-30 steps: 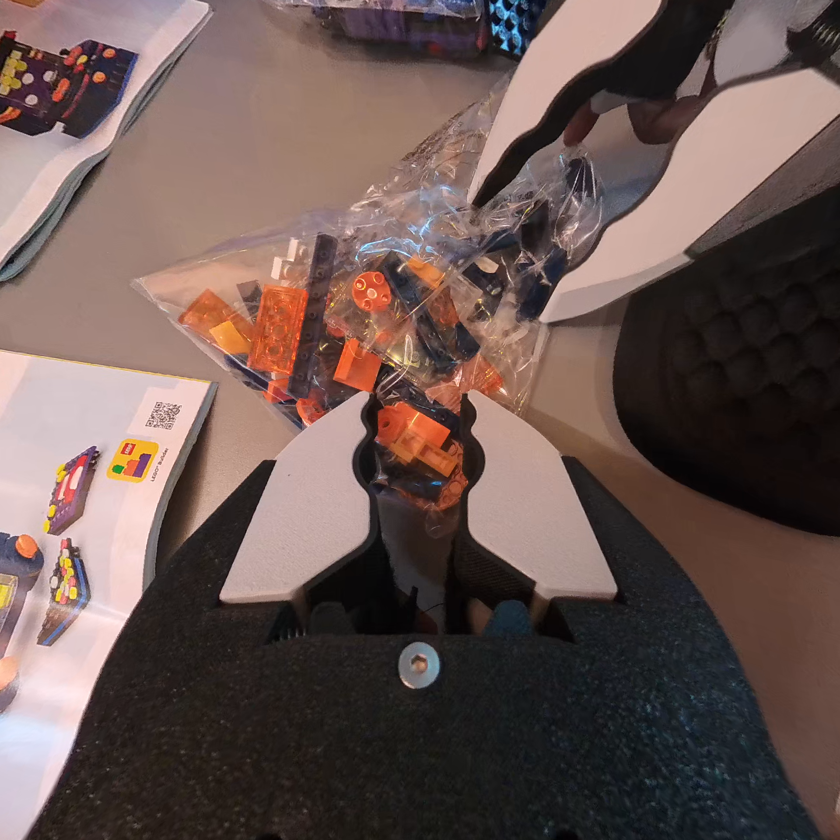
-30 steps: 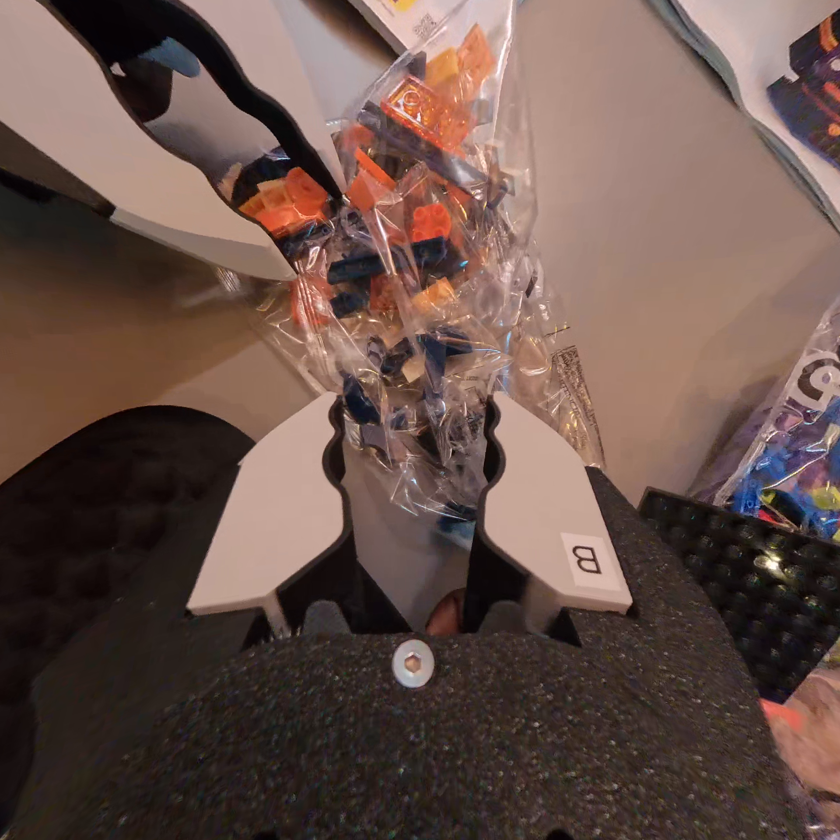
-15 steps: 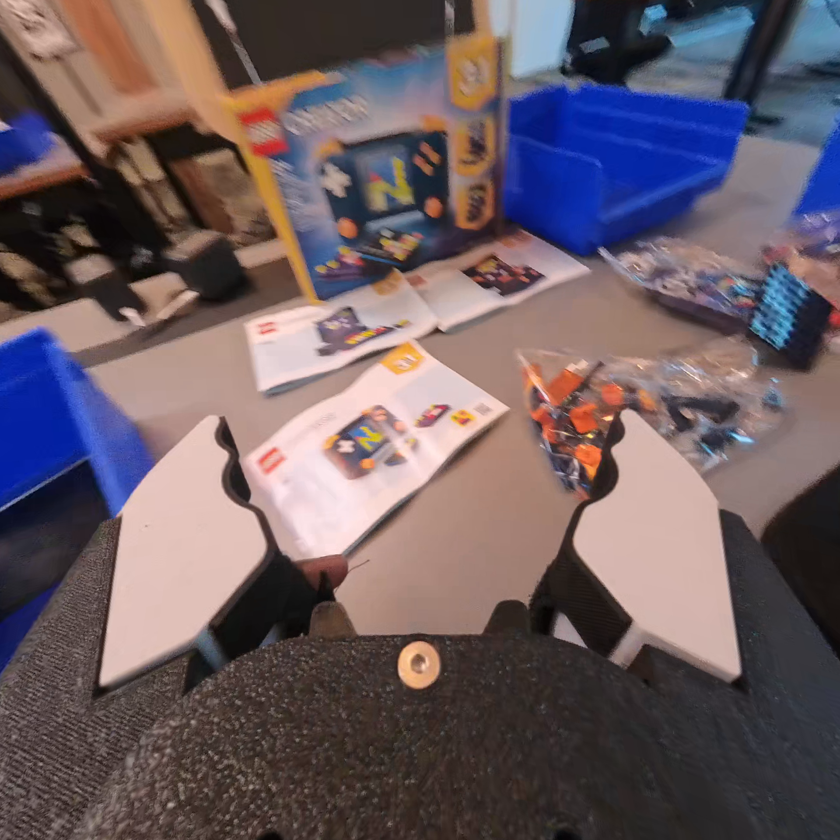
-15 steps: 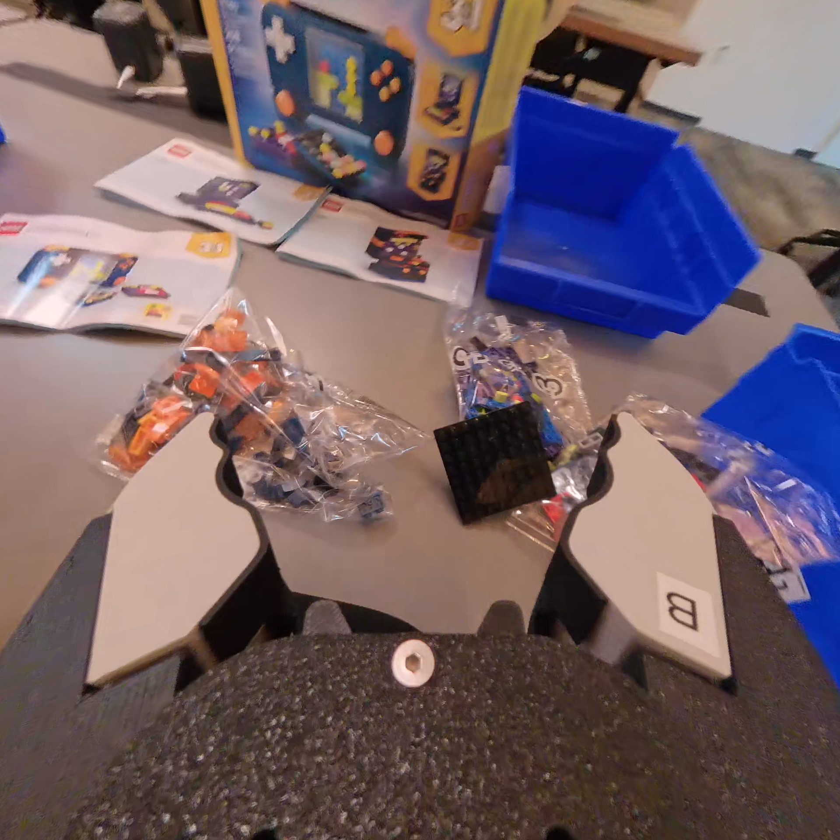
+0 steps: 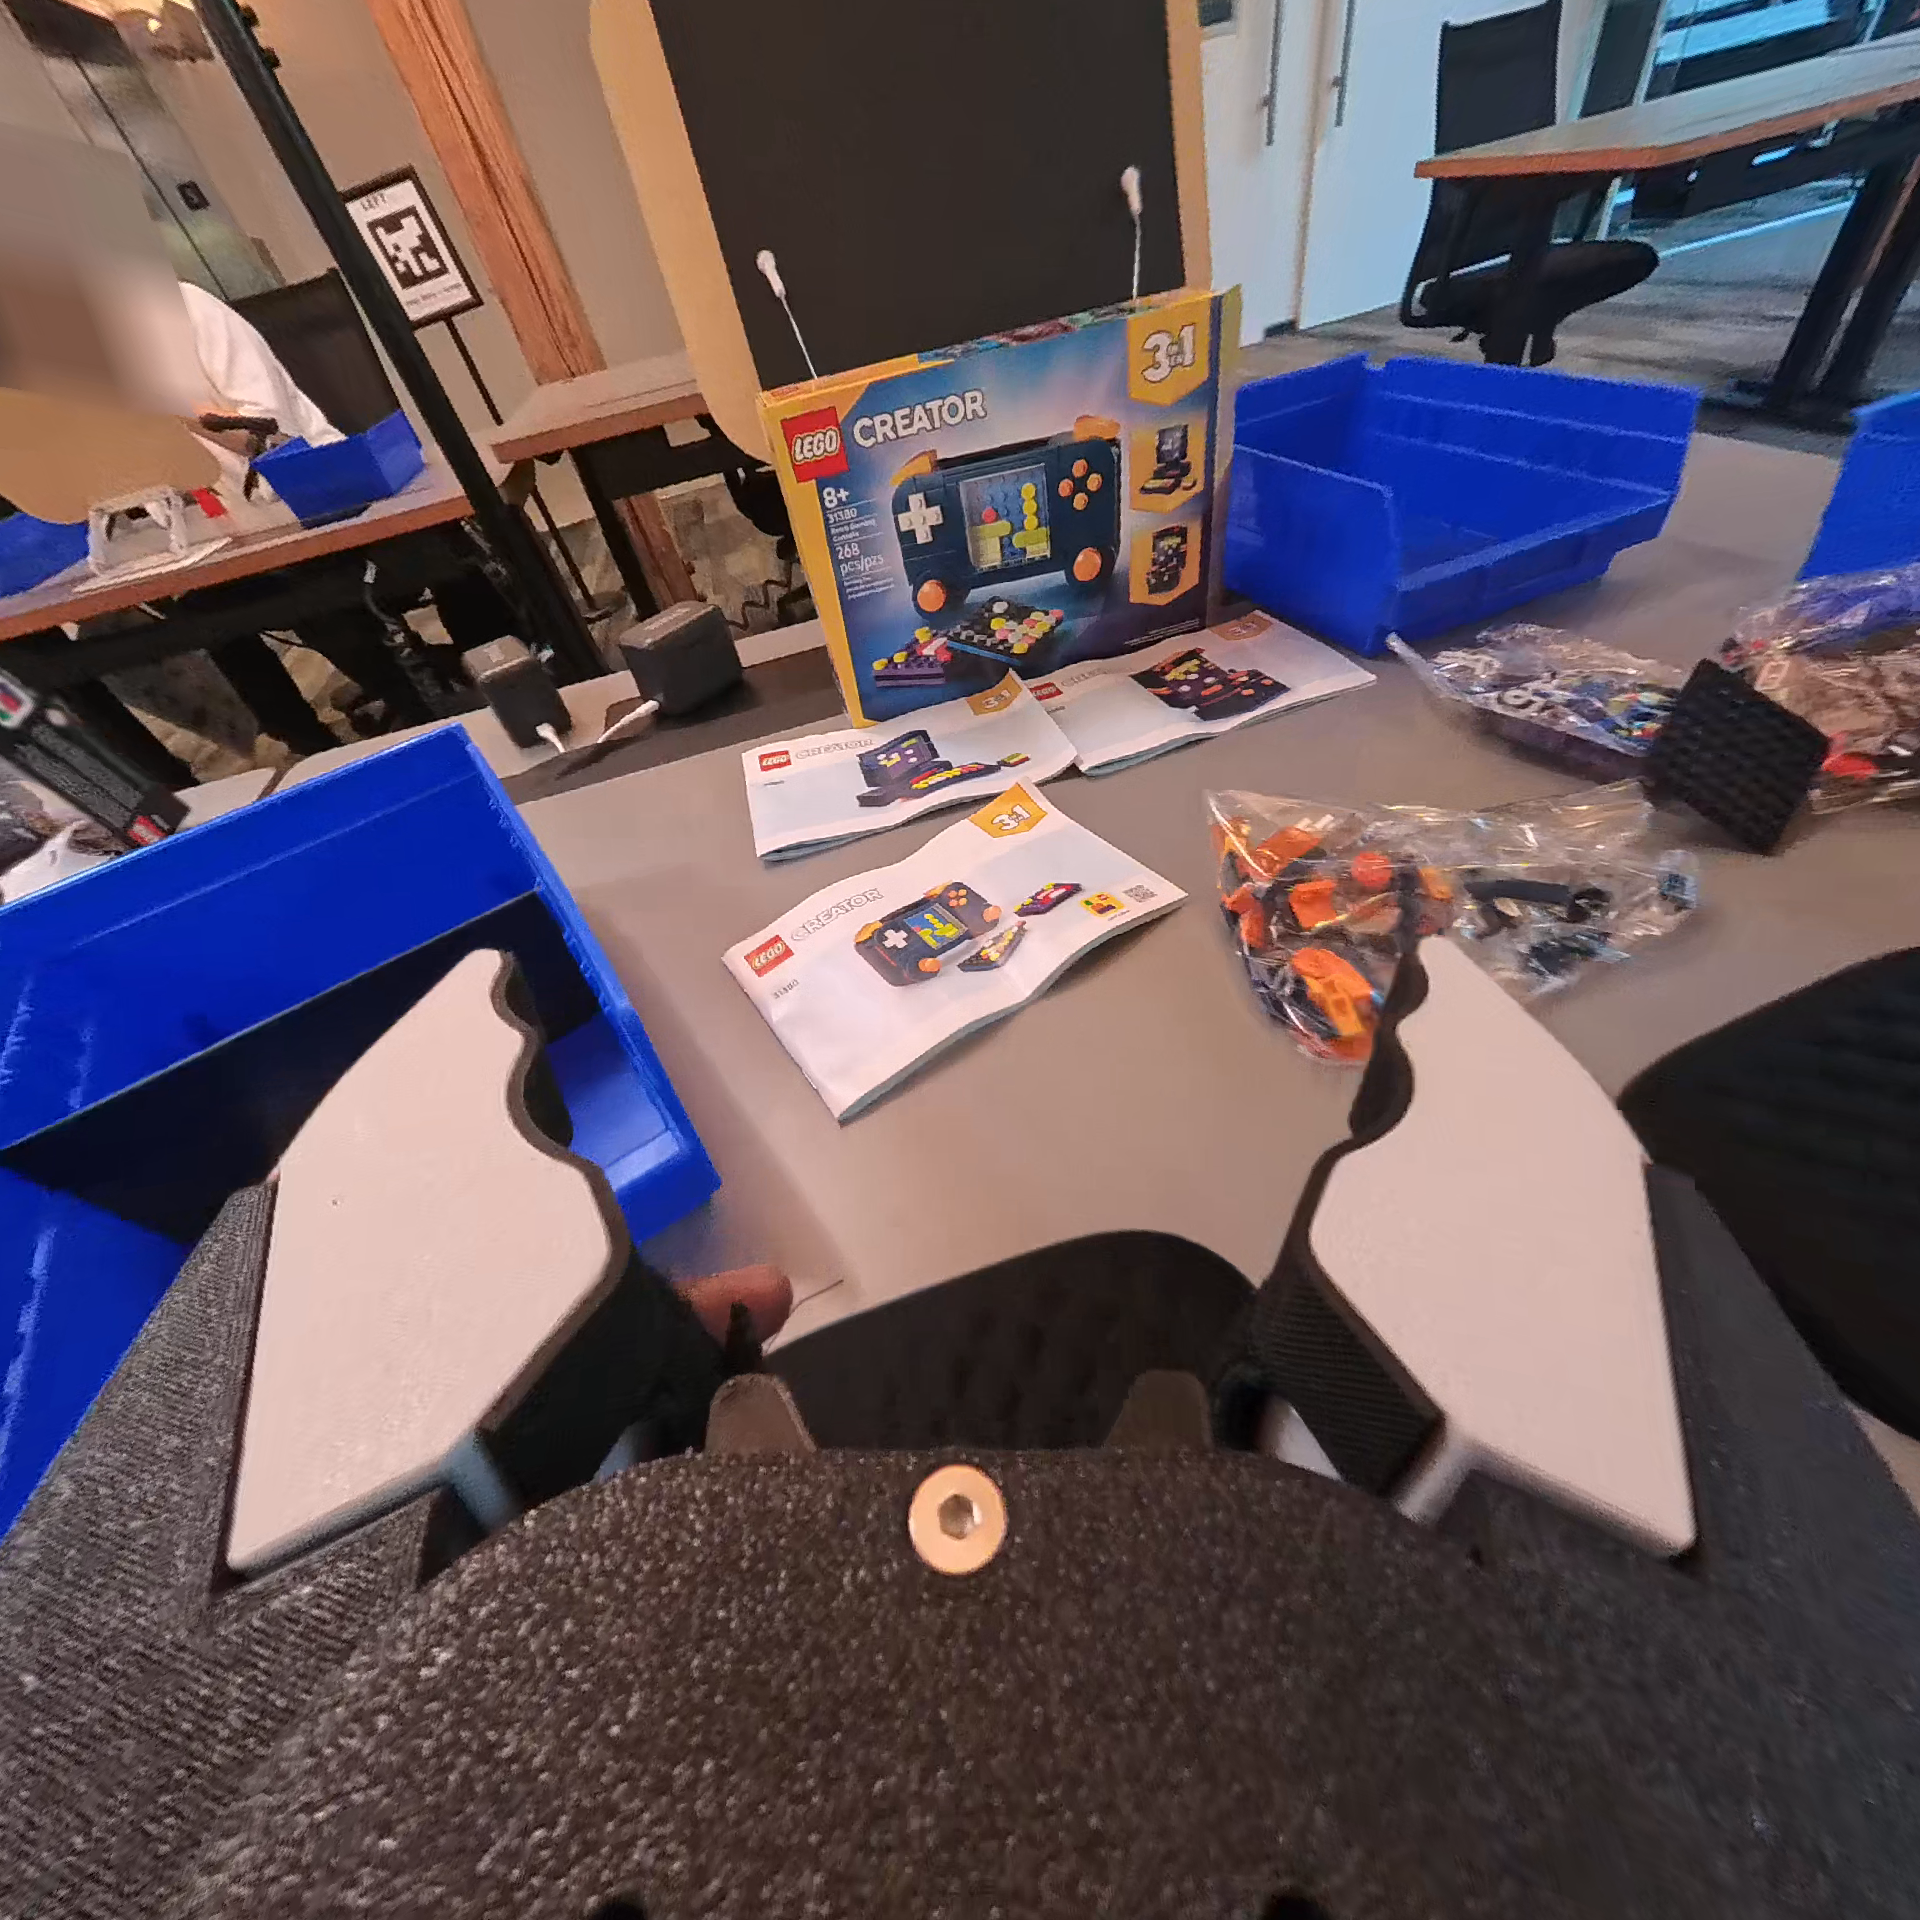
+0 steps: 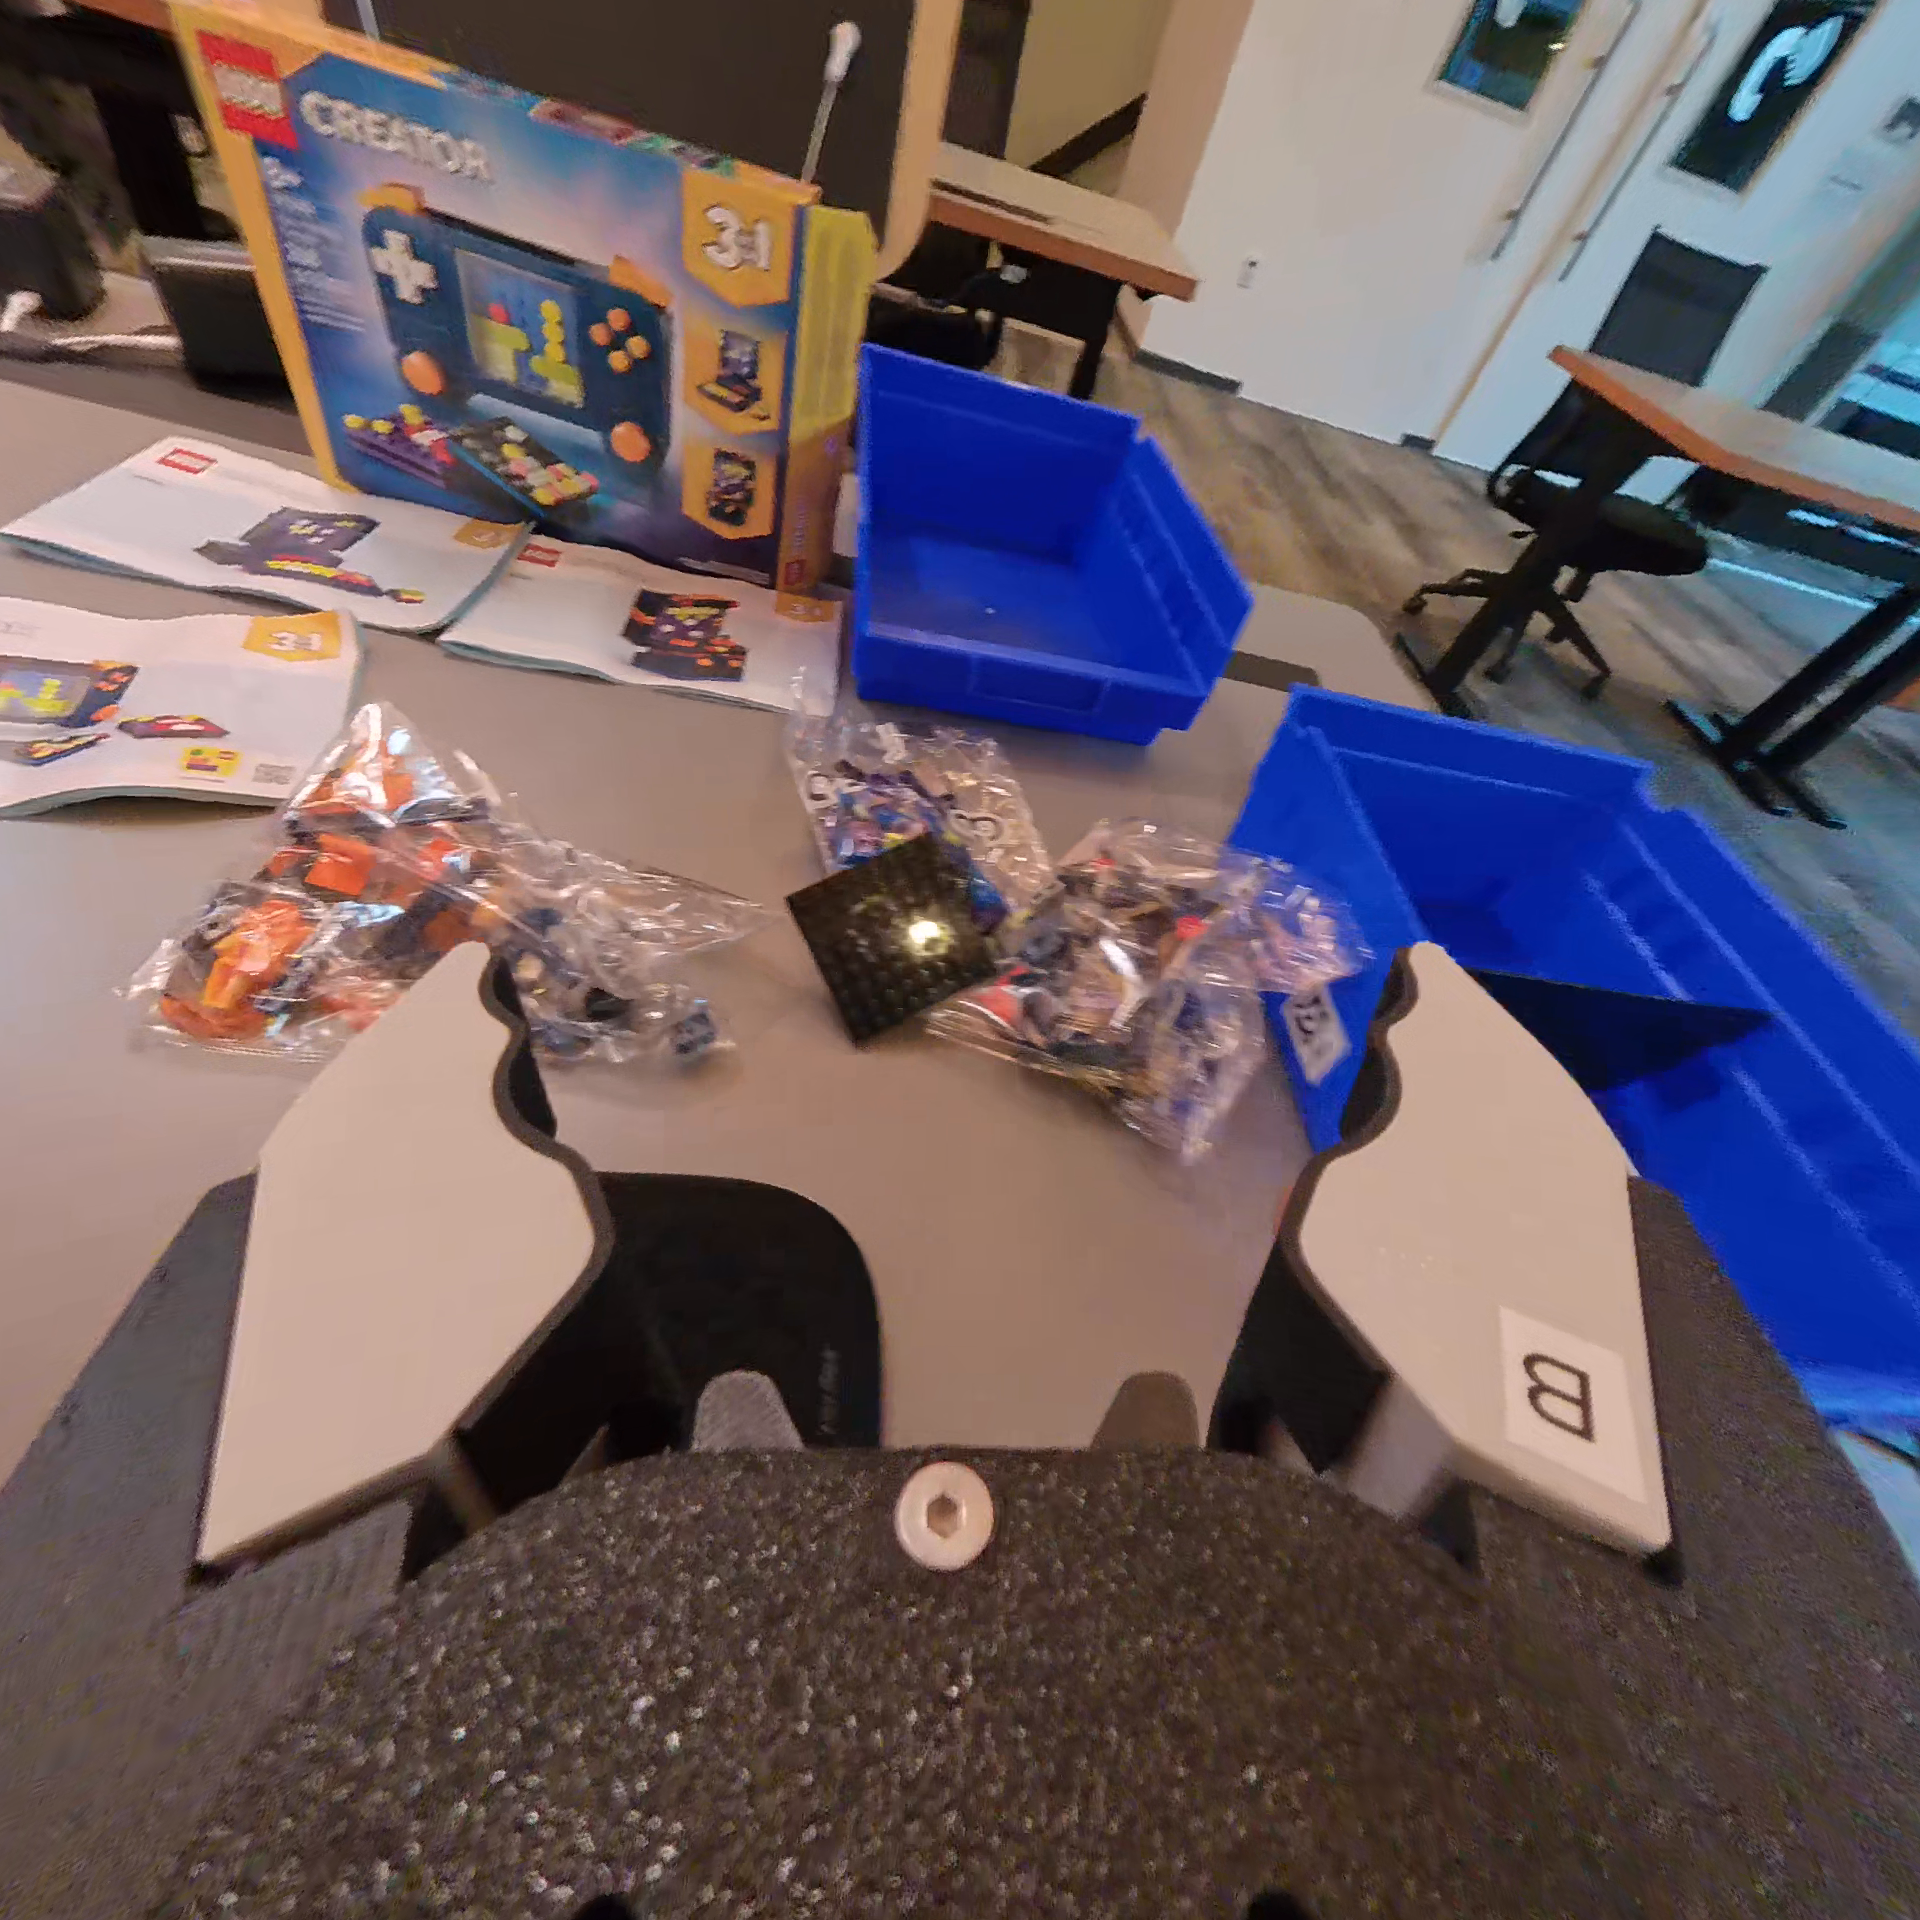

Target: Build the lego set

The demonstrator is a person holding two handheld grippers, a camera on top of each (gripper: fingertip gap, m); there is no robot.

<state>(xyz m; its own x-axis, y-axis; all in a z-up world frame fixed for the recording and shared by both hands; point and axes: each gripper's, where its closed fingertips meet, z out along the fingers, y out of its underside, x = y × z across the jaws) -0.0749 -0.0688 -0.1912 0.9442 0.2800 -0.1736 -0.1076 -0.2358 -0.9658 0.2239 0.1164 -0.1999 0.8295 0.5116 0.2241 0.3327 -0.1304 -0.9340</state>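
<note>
A clear bag of orange and dark blue bricks (image 5: 1340, 925) lies on the grey table (image 5: 1039, 1122); it also shows in the right wrist view (image 6: 343, 914). A black studded plate (image 6: 888, 951) leans on two more clear bags of bricks (image 6: 1132, 977); the plate also shows in the left wrist view (image 5: 1735, 753). My left gripper (image 5: 956, 997) is open and empty, held above the table near the front edge. My right gripper (image 6: 940, 997) is open and empty, raised in front of the bags.
The set's box (image 5: 1008, 499) stands at the back with three instruction booklets (image 5: 945, 956) before it. Blue bins sit at the left (image 5: 260, 966), at the back (image 6: 1018, 582) and at the right (image 6: 1621, 956). Other tables and chairs stand behind.
Both grippers were shut on the bag of orange and blue bricks. They let it go, opened wide and pulled back and up. The bag now lies on the table.
</note>
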